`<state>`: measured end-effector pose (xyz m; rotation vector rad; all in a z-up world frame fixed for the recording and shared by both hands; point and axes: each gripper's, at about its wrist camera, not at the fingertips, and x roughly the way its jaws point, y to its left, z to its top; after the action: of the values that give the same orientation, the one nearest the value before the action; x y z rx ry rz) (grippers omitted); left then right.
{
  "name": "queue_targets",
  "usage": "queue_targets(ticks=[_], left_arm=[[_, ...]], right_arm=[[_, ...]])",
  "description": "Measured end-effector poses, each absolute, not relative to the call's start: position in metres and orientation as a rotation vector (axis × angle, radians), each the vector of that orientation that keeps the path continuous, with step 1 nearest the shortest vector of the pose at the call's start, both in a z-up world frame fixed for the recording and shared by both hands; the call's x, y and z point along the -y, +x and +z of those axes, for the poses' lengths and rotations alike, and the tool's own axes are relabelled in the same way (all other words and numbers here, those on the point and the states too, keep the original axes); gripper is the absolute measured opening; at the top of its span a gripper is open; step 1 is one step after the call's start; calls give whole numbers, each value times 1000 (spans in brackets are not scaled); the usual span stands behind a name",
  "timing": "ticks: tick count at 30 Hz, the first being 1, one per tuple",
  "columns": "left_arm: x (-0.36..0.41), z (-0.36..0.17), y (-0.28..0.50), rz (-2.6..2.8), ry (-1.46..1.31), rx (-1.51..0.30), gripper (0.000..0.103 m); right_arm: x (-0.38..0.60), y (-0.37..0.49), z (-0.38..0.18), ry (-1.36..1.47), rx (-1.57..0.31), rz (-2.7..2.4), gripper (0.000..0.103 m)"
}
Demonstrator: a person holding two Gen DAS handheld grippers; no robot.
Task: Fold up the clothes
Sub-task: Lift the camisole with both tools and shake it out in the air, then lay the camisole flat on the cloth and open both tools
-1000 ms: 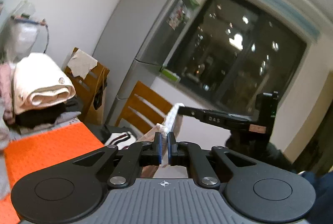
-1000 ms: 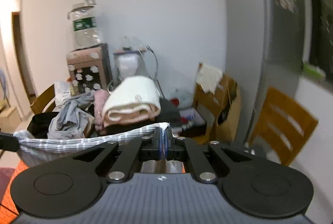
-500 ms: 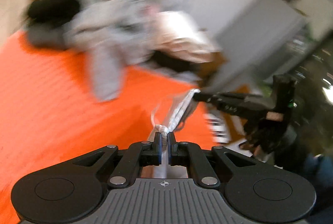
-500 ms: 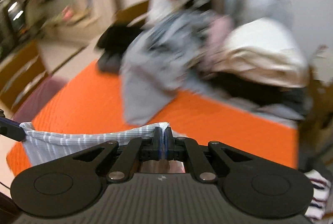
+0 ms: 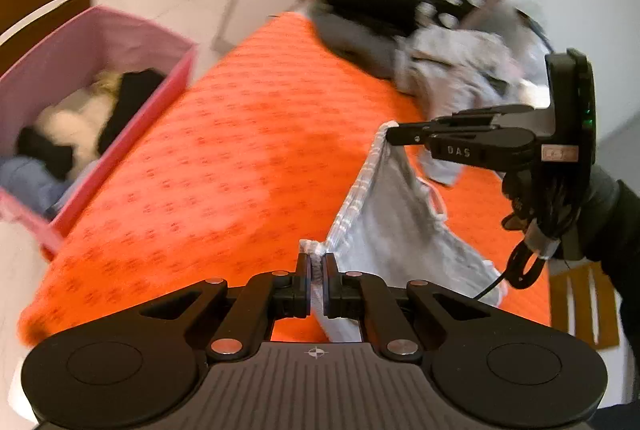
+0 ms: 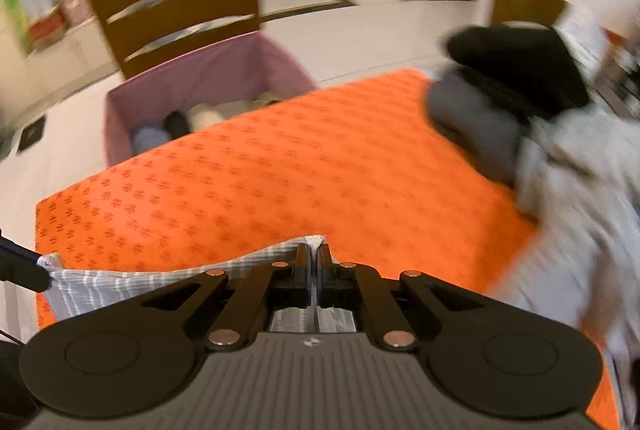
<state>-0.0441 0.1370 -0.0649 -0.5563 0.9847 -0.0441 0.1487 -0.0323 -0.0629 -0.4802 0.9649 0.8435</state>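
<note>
A grey striped garment hangs stretched between my two grippers above the orange table cover. My left gripper is shut on one corner of its striped hem. My right gripper is shut on the other corner; in the left wrist view it comes in from the right and pinches the hem. In the right wrist view the garment runs left to the left gripper's tip. The lower part of the garment is hidden behind the gripper bodies.
A pink bin with clothes stands off the table's left edge, also in the right wrist view. A pile of grey and black clothes lies at the far end of the table. A wooden chair stands behind the bin.
Both grippers have tilted down from the wall and fridge toward the orange table. The garment has stayed gripped and stretched between them and now hangs over the table.
</note>
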Motion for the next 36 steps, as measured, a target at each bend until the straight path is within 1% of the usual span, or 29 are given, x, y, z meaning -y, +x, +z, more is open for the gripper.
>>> queue_targets(ticks=[9,19,22,24,25,31,35,36], left_arm=[[-171,-75,-76,59,-624,-974,8],[-190,-84,-84,36,-630,-993,9],[-195,-81,-85,15,-610,-1002,9],[-200,-77,-87,-1,-591,-997,9],[-204,-75,-87,-9,-579,-993,10],[-217,-69,-80,-111,-464,-981,10],[-216,-74,-69,-206,-367,-996,17],[-213,-76,-66,-233,-335,-1000,20]], right_arm=[[-40,137,-78,-586,-986,965,4],[-63,130,-80,-606,-988,962,6],[-61,131,-75,-578,-980,928,15],[-58,132,-70,-559,-972,906,29],[-54,132,-65,-544,-969,897,32],[-16,122,-28,-437,-926,835,35],[21,103,-6,-366,-902,777,37],[31,97,-3,-348,-898,758,38]])
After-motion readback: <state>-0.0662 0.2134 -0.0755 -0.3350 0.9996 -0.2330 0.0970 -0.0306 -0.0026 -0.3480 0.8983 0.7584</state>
